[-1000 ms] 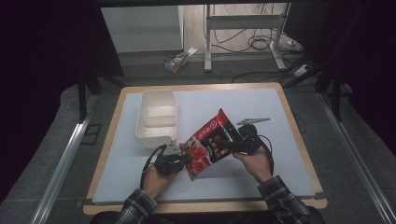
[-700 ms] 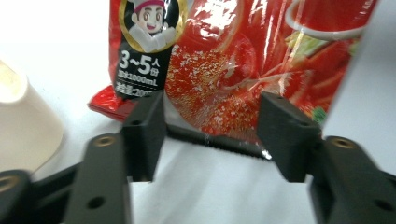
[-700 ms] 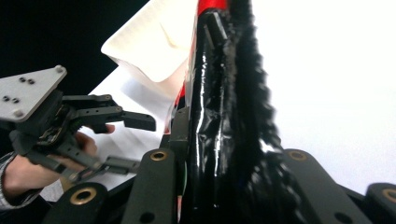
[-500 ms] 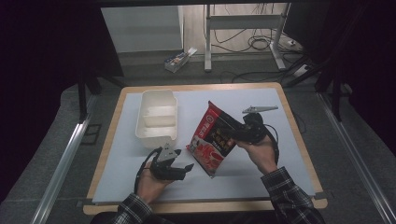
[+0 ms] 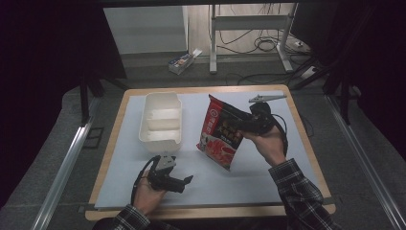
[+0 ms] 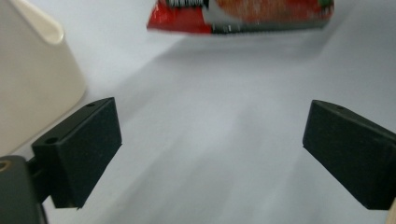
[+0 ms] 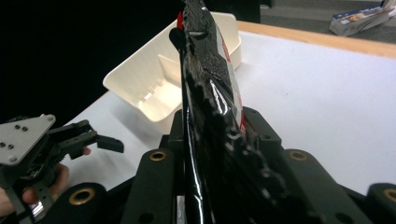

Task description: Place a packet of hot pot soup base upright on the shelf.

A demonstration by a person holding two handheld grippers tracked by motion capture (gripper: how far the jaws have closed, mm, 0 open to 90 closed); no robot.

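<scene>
Since a second ago the left gripper [image 5: 184, 181] has let go of the bag [image 5: 222, 132] and dropped back to the near left of the table [image 5: 297, 103], while the right gripper [image 5: 249, 125] has lifted the bag and turned it more upright. A pale mat [image 5: 230, 182] covers nearly all of the wooden top, leaving a thin wood border at each edge. On its far left stands a white bin [image 5: 161, 118], divided inside, close to the mat's left edge. The bag, red and black, hangs tilted above mid-mat, its lower corner just over the surface and a bare strip between it and the bin. The right gripper pinches the bag's upper right side; in the right gripper view the glossy film [image 7: 208, 107] runs up between jaws pressed onto it. The left gripper hovers with its jaws spread wide and nothing between them, bare mat ahead of it in the left gripper view, the bin [image 6: 32, 84] just to its left. A small grey clip [image 5: 266, 97] lies near the far right corner.
</scene>
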